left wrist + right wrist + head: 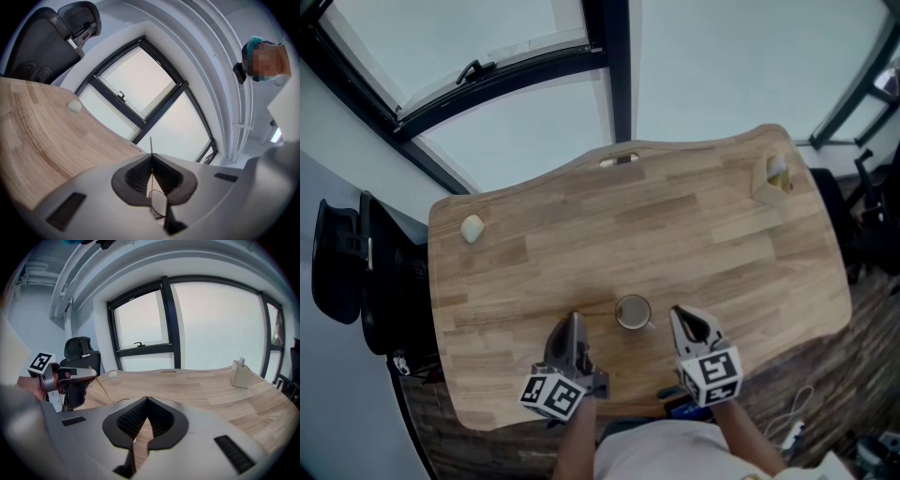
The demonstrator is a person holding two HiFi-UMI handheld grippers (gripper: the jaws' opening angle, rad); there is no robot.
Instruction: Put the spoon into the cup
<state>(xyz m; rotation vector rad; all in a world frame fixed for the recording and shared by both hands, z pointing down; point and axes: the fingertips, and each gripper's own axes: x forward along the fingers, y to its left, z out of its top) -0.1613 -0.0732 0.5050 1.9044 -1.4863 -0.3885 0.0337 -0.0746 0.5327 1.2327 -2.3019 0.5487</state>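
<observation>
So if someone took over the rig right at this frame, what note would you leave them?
Left gripper: shut on the spoon, whose thin handle pokes out past the jaw tips. It sits just left of the cup.
Right gripper: shut with nothing in it, just right of the cup.
Cup: upright on the table near the front edge, between the two grippers. No spoon shows inside it.
Done: the spoon is in hand.
Left: bring it over the cup's mouth, lower it in, release.
</observation>
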